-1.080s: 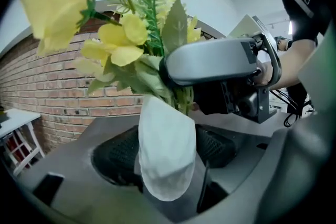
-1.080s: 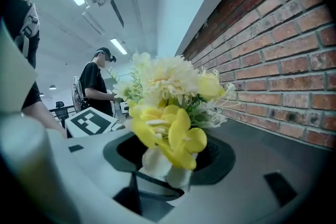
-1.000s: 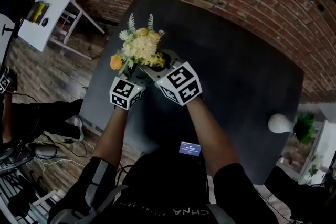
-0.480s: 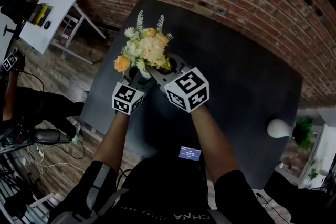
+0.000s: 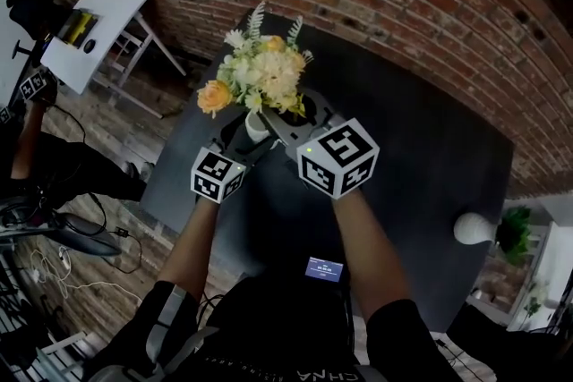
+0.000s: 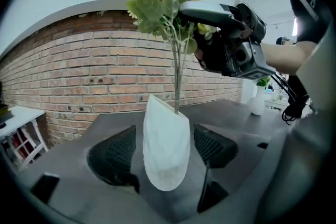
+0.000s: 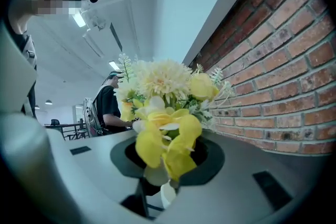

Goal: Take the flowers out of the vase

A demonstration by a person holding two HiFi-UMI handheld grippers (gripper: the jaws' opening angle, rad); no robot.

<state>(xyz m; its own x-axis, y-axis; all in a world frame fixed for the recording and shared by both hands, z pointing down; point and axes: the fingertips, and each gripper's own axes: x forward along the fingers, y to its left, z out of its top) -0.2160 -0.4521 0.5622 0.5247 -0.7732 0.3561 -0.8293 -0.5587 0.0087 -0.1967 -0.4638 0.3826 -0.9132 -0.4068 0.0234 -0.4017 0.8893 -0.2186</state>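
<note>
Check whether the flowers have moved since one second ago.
Yes. In the head view the flowers have risen away from the white vase: their tips now reach the dark table's far edge, which lay well beyond them before.

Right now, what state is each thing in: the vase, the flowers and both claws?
vase: roughly upright, gripped at its sides by the left claw.
flowers: stems in the vase's mouth, not yet out.
left claw: shut on the vase.
right claw: jaws have just been closing; shut on the flowers.
other white vase: upright near the table's edge, untouched.
</note>
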